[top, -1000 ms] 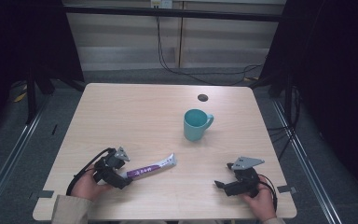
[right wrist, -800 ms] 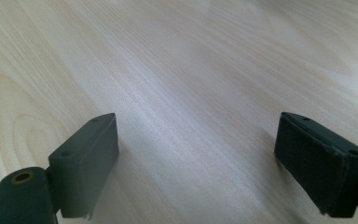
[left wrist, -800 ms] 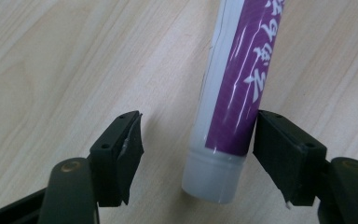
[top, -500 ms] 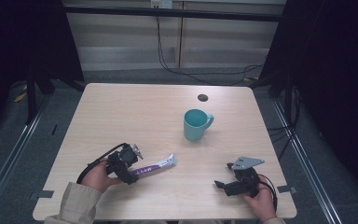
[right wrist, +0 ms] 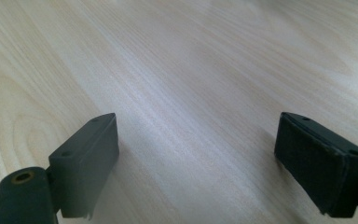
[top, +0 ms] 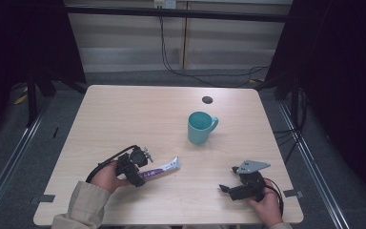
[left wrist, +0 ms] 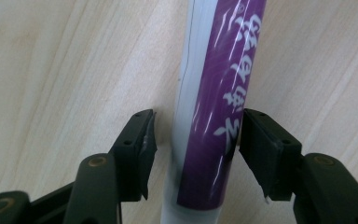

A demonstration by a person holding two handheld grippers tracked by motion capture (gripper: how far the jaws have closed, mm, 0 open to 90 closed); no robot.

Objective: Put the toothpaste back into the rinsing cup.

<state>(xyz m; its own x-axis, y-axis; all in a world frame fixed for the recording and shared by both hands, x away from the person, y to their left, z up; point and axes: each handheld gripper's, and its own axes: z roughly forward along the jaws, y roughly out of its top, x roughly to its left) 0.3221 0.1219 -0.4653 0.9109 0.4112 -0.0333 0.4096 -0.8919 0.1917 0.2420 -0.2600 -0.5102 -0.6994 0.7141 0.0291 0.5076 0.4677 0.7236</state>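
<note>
From my high view the table [top: 124, 119] is evenly and softly lit, while the surroundings fall into near black on both sides. Shadows under the mug [top: 200, 128] are faint. The picture is a little soft and grainy.

In the left gripper view the purple tube [left wrist: 219, 107] between the jaws catches streaky glare, and the wood beyond the left gripper [left wrist: 193, 140] blurs.

In the right gripper view the wood ahead of the right gripper [right wrist: 196, 158] washes out pale, probably from overhead light; soft shadows sit beside each jaw.
</note>
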